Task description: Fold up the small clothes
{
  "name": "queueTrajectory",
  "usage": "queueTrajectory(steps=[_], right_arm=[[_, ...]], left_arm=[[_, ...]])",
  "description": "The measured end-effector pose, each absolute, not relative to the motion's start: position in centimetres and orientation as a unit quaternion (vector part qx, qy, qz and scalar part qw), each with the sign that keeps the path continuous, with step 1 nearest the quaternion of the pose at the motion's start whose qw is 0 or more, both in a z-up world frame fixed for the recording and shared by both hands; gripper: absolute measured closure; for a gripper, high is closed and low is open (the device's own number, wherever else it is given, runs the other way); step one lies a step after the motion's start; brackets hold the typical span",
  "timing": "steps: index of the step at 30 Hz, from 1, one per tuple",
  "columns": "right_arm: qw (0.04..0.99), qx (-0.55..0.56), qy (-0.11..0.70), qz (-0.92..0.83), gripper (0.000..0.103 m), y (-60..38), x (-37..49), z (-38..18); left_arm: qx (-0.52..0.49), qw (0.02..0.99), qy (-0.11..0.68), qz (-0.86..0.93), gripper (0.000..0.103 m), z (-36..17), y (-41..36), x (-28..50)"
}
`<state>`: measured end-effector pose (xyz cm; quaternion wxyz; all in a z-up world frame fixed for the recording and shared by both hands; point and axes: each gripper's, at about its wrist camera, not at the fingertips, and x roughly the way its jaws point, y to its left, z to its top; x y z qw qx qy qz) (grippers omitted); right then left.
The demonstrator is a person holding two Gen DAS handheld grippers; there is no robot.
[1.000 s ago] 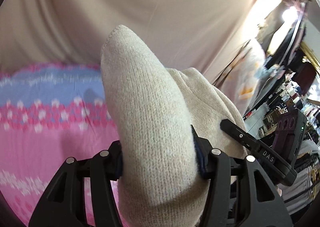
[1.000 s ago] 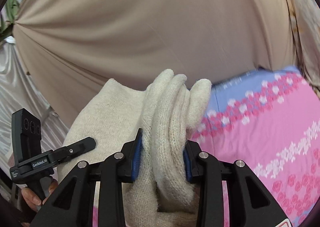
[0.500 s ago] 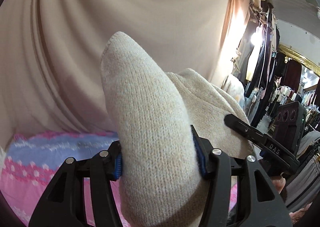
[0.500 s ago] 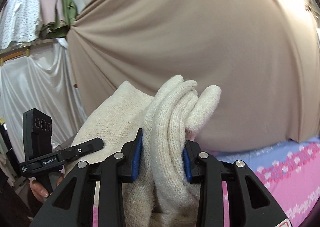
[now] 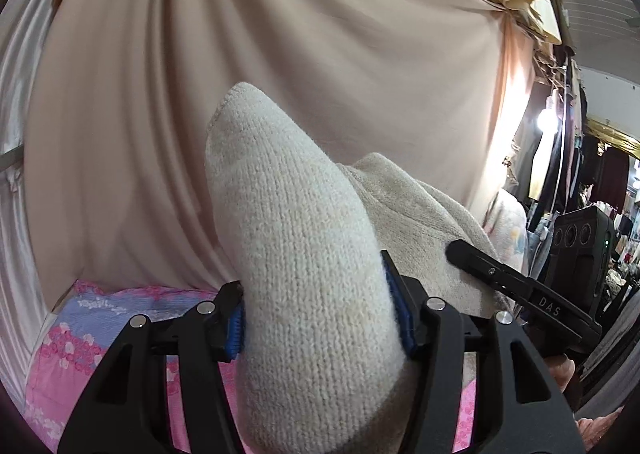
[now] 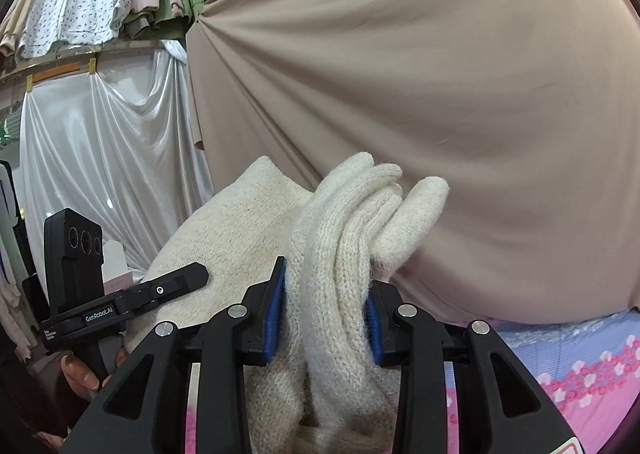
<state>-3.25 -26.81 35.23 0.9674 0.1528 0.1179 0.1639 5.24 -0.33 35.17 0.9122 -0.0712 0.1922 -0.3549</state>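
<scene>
1. Cream knitted garment (image 5: pixel 312 274) hangs in the air between both grippers, above the pink floral bedsheet (image 6: pixel 580 374).
2. Left gripper (image 5: pixel 318 318) fingers clench one end.
3. Right gripper (image 6: pixel 324 318) fingers clench a bunched end.

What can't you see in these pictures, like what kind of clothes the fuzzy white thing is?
- The cream knit garment: its lower part is cut off by both views' bottom edge and hidden by the grippers, so its type is unclear.
- The pink floral bedsheet: mostly hidden behind both grippers.
- The shop racks, left view: too small and dark.
</scene>
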Motion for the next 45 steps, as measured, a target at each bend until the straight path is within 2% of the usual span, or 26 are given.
queueTrajectory(steps=[11,16,19,20,21,22,23,24,25,26,28,30,32,33,36,41,42,43,44,45], right_arm=[[0.962,0.149,0.179,0.141,0.07,-22.4,2.0,30.7],[0.957,0.145,0.229,0.101,0.067,-22.0,4.9,24.6],[0.944,0.151,0.288,0.061,0.06,-22.8,7.5,15.9],[0.938,0.143,0.311,0.05,0.056,-23.1,8.1,12.6],[0.929,0.128,0.347,0.028,0.055,-23.3,8.9,8.3],[0.912,0.119,0.394,0.004,0.055,-23.8,9.4,4.1],[0.894,0.118,0.433,-0.012,0.057,-24.5,9.3,1.1],[0.872,0.134,0.47,-0.027,0.063,-25.4,8.6,-1.7],[0.857,0.17,0.485,-0.03,0.064,-26.5,7.4,-3.2],[0.853,0.194,0.484,-0.025,0.064,-27.1,6.5,-3.5],[0.857,0.198,0.476,-0.022,0.063,-27.8,4.9,-3.2],[0.861,0.185,0.474,-0.013,0.045,-27.5,5.4,-2.4],[0.86,0.185,0.475,0.005,0.039,-26.9,7.0,-2.1],[0.857,0.187,0.481,0.011,0.036,-26.7,7.8,-2.2],[0.844,0.191,0.5,0.031,0.035,-26.2,10.6,-3.9],[0.808,0.218,0.545,0.044,0.033,-26.0,14.2,-7.5],[0.806,0.225,0.546,0.044,0.044,-26.1,14.3,-7.7],[0.804,0.231,0.546,0.057,0.058,-26.0,14.3,-7.7],[0.803,0.234,0.544,0.063,0.075,-26.0,14.2,-7.3],[0.808,0.233,0.538,0.065,0.08,-25.9,14.0,-6.6]], left_arm=[[-0.092,0.902,0.241,-0.346,0.049,30.0,2.7,10.2],[-0.099,0.893,0.284,-0.334,0.044,24.6,3.1,12.6],[-0.108,0.883,0.337,-0.31,0.036,18.2,2.4,14.4],[-0.112,0.878,0.36,-0.295,0.033,14.6,2.2,15.1],[-0.121,0.872,0.389,-0.272,0.024,10.1,2.1,15.9],[-0.12,0.865,0.418,-0.248,0.022,6.1,2.0,16.5],[-0.108,0.857,0.456,-0.215,0.022,2.4,2.0,16.9],[-0.093,0.842,0.499,-0.183,0.031,-1.5,2.1,17.1],[-0.082,0.83,0.525,-0.168,0.045,-4.0,2.4,17.0],[-0.085,0.815,0.551,-0.16,0.043,-6.3,3.2,16.1],[-0.133,0.82,0.532,-0.167,0.042,-6.0,5.0,14.6],[-0.168,0.823,0.517,-0.164,0.036,-4.7,6.3,13.9],[-0.18,0.821,0.516,-0.167,0.032,-3.9,6.4,14.3],[-0.177,0.819,0.519,-0.165,0.027,-4.0,6.2,14.7],[-0.173,0.807,0.543,-0.156,0.023,-4.9,5.1,16.6],[-0.22,0.769,0.58,-0.152,0.024,-7.9,4.2,18.9],[-0.218,0.77,0.579,-0.154,0.029,-8.0,4.1,19.0],[-0.208,0.774,0.578,-0.156,0.038,-8.0,4.0,19.3],[-0.202,0.775,0.576,-0.164,0.042,-7.8,3.9,19.6],[-0.199,0.777,0.572,-0.172,0.051,-7.3,3.8,19.8]])
